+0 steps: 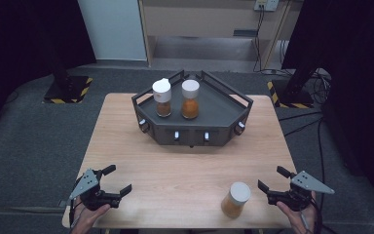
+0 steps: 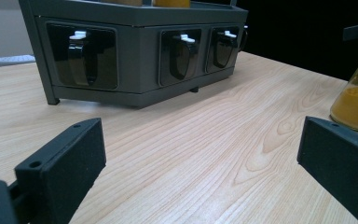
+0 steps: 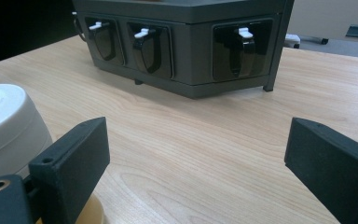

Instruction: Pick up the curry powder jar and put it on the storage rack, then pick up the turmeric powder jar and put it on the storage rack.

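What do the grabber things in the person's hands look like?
Both are black. The left gripper and the right gripper each have two flat, blocky jaws with small round holes near their ends. Each carries a grey three-cornered plate on top, dotted with little holes. A dark cable trails from the left one near the wrist.

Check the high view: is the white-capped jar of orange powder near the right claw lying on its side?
No, the white-capped jar of orange powder stands upright on the wooden table.

A dark grey angular metal rack (image 1: 195, 127) sits on the light wooden bench (image 1: 175, 170), with two white-capped orange-filled spice jars (image 1: 163, 99) standing on it.
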